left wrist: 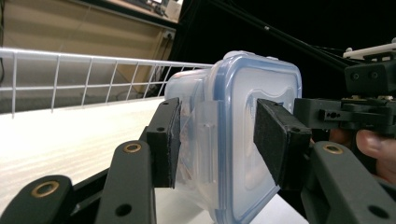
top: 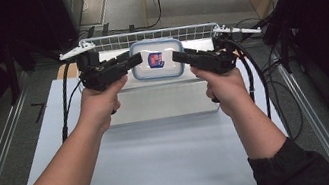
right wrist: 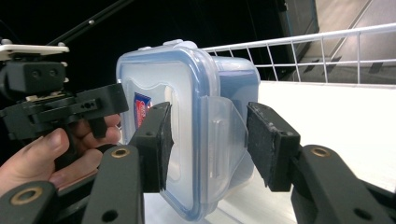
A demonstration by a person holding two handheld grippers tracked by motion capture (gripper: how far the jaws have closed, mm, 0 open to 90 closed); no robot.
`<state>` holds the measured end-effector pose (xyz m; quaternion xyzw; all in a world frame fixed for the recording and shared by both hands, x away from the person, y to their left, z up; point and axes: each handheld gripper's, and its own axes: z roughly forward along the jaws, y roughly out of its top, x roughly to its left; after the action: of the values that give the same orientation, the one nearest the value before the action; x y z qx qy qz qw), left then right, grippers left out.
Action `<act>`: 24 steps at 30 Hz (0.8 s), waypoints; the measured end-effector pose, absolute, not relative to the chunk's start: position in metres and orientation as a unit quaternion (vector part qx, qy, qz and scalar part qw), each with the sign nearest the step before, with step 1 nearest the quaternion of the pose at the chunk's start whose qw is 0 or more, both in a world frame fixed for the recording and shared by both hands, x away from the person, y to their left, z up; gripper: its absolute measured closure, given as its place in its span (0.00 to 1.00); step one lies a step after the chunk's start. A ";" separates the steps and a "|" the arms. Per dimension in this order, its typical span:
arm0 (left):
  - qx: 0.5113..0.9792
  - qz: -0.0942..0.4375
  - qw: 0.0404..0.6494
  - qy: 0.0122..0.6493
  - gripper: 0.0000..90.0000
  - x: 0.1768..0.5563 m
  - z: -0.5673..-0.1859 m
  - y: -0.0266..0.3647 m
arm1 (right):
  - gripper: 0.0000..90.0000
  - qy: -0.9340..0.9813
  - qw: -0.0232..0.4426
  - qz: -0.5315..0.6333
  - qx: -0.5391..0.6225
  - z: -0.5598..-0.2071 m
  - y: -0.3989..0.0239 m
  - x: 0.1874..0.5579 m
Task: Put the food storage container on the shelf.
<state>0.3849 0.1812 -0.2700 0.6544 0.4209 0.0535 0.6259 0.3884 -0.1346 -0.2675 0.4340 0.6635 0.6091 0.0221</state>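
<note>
Container (top: 157, 59) x1, grippers x2

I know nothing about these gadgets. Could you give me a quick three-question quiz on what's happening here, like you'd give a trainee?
1. True or false: the plastic box has its lid on.
2. What stands behind the box? A: a wire basket; B: a bottle; C: a stack of plates.
3. Fill in: the left gripper and the right gripper meet the box from ___ sides.

Key: 1 true; 2 A; 3 opposite.
</note>
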 end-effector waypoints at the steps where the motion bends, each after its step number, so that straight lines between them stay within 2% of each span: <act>1: 0.654 0.038 0.619 0.433 0.58 0.388 -0.272 0.181 | 0.60 0.664 0.009 0.603 0.442 -0.268 -0.136 0.391; 5: 0.654 0.018 0.606 0.452 0.59 0.394 -0.275 0.181 | 0.60 0.666 -0.012 0.588 0.459 -0.270 -0.136 0.398; 15: 0.641 0.022 0.599 0.480 0.62 0.401 -0.273 0.183 | 0.59 0.658 -0.057 0.578 0.479 -0.279 -0.134 0.412; 24: 0.636 0.037 0.601 0.482 0.62 0.407 -0.277 0.180 | 0.55 0.651 -0.056 0.573 0.494 -0.284 -0.129 0.419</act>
<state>0.4065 0.1797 -0.2768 0.6361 0.4821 0.0371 0.6014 0.4192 -0.1294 -0.2839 0.4945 0.6513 0.5728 -0.0561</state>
